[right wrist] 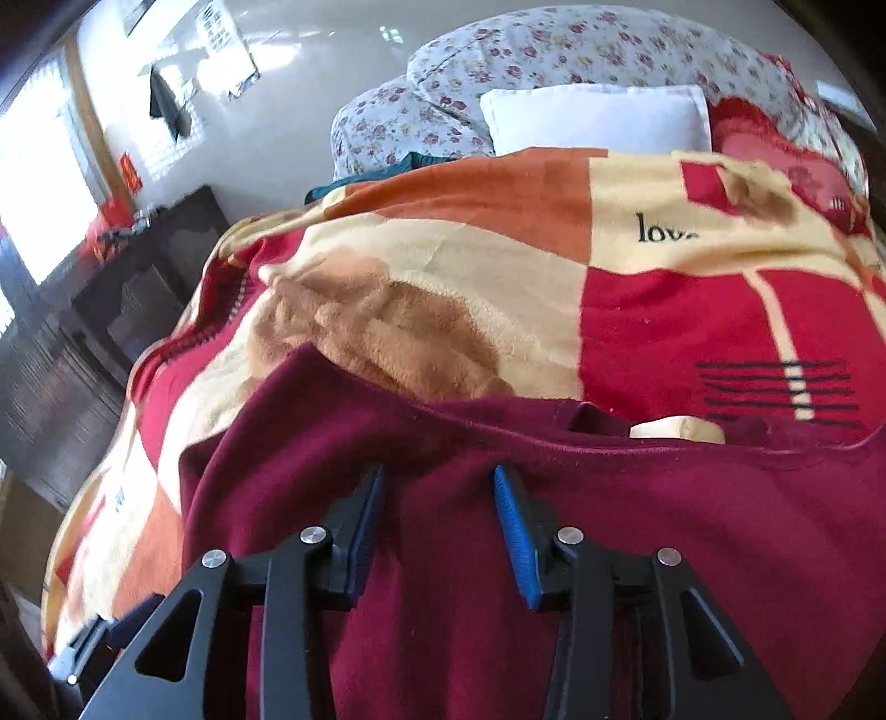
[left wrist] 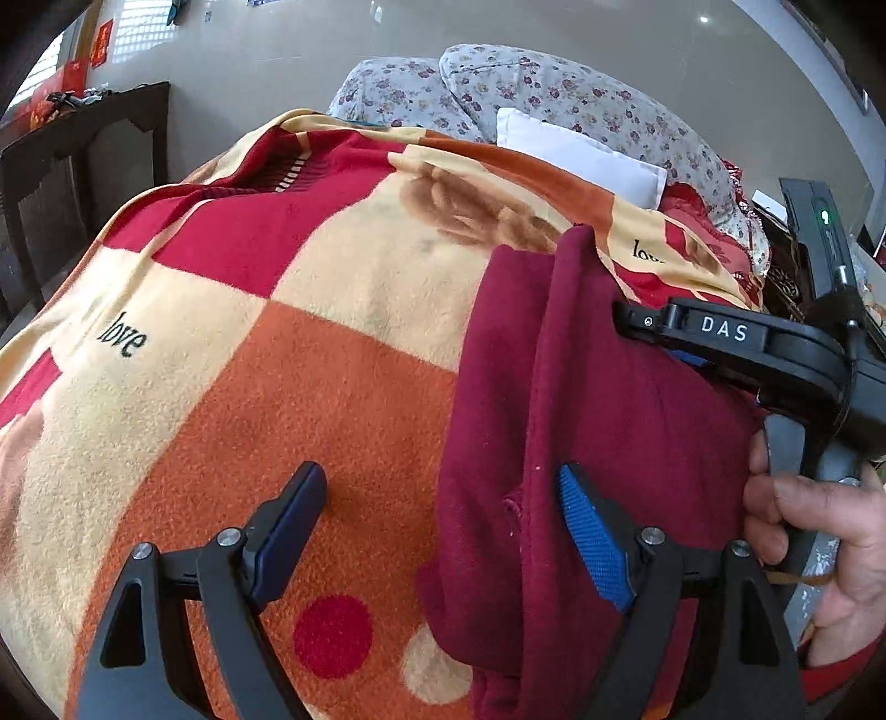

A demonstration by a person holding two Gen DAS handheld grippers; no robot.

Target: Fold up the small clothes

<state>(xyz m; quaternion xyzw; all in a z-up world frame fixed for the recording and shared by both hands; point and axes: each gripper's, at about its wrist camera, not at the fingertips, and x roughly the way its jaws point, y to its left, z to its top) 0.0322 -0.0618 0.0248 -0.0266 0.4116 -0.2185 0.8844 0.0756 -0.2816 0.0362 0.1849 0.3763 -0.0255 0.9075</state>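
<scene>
A maroon garment (left wrist: pixel 598 421) lies on a checked red, orange and cream blanket (left wrist: pixel 277 343), folded with a raised crease down its middle. My left gripper (left wrist: pixel 443 487) is open above the garment's left edge; one finger is over the blanket, the other over the maroon cloth. My right gripper (right wrist: pixel 437 487) is open just above the garment (right wrist: pixel 554 554), nothing between its pads. In the left wrist view the right gripper (left wrist: pixel 626 318) reaches in from the right over the garment, held by a hand (left wrist: pixel 814 526).
The blanket (right wrist: pixel 554 266) covers a bed. A white pillow (right wrist: pixel 598 119) and a floral quilt (right wrist: pixel 554 44) lie at the far end. A dark wooden cabinet (left wrist: pixel 83 160) stands to the left of the bed.
</scene>
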